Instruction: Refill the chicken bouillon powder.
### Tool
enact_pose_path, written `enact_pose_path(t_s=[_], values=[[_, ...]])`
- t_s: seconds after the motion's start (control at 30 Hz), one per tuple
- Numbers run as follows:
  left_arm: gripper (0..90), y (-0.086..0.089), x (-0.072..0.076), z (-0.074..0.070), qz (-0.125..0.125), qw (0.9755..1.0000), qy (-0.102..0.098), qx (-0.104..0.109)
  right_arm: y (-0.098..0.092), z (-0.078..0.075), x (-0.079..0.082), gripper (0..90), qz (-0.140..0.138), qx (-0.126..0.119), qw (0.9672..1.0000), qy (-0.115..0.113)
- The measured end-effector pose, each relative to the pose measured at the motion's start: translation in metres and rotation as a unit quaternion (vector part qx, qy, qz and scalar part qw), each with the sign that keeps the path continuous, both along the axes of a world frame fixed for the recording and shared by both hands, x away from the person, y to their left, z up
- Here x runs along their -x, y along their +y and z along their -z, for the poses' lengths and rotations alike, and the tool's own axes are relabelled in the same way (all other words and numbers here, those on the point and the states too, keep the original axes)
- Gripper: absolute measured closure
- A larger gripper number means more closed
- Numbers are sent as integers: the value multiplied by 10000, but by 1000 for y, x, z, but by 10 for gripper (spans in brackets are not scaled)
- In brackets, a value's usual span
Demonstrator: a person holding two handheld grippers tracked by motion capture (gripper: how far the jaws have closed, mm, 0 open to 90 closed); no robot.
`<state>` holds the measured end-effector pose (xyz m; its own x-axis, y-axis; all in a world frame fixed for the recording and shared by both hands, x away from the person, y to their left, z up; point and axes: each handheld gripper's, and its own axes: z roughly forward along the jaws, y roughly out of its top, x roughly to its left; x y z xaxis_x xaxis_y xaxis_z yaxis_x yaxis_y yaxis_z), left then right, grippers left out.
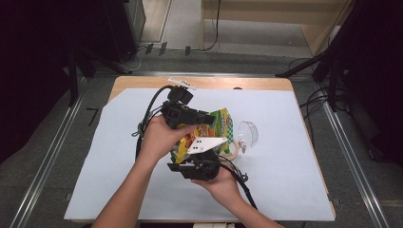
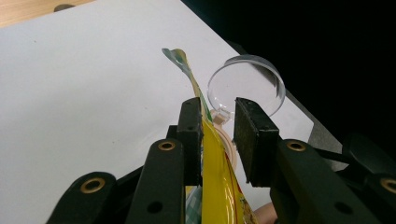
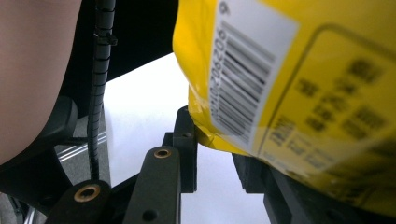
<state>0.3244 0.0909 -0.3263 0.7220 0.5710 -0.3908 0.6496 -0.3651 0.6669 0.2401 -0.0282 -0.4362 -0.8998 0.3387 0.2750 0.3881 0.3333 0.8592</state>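
Just below the centre of the high view, a yellow snack bag (image 1: 216,128) is held off the white sheet (image 1: 119,156) between two hand-held grippers. In the left gripper view, the left gripper (image 2: 218,135) has its jaws parted, the bag's thin edge lying against the left pad with a gap to the other. The right gripper (image 3: 219,154) has jaws spread too; the bag's barcode corner sits over them, and whether the pads press it I cannot tell. A clear cup (image 1: 248,133) lies on its side right of the bag. To open the bag well, each gripper should probably pinch the seam firmly before pulling apart, keeping the mouth clear of the cup.
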Motion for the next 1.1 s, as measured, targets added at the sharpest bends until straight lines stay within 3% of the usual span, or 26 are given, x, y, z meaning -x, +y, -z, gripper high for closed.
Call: enact_pose_path(t_s=[1.1], values=[[721,-2,4,-3,21,10000,-50,-7,0,1,0,742,-1,-22,10000,2]])
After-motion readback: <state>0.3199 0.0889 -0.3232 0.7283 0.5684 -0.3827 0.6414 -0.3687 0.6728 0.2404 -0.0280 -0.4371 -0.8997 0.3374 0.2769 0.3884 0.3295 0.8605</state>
